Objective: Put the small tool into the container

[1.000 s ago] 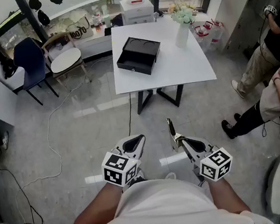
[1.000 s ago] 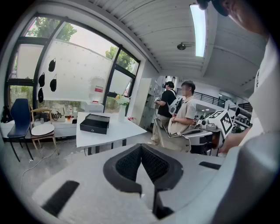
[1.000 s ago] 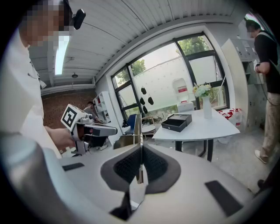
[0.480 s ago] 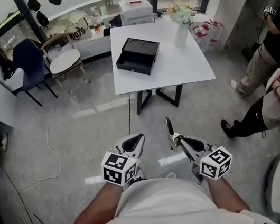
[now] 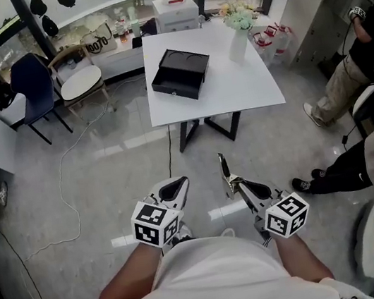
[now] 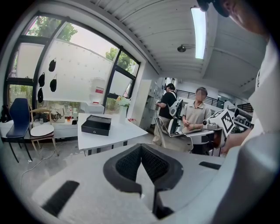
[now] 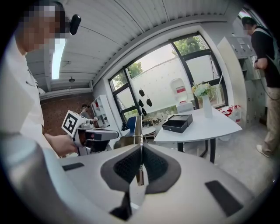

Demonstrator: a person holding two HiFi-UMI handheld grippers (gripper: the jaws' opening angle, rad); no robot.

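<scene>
my right gripper (image 5: 233,185) is clamped almost fully closed on the small tool (image 5: 224,167), a thin metal piece sticking out past the jaws toward 12 o'clock. my left gripper (image 5: 174,189) has its jaws together with nothing between them. both are held low, close to my body, over the grey floor (image 5: 108,188). the container (image 5: 181,73), a black box, sits on the white table (image 5: 249,93) at 12 o'clock, well apart from the tool. a vase (image 5: 237,44) of flowers stands at the box's 3 o'clock. a person (image 5: 352,160) sits at 3 o'clock of the right gripper.
</scene>
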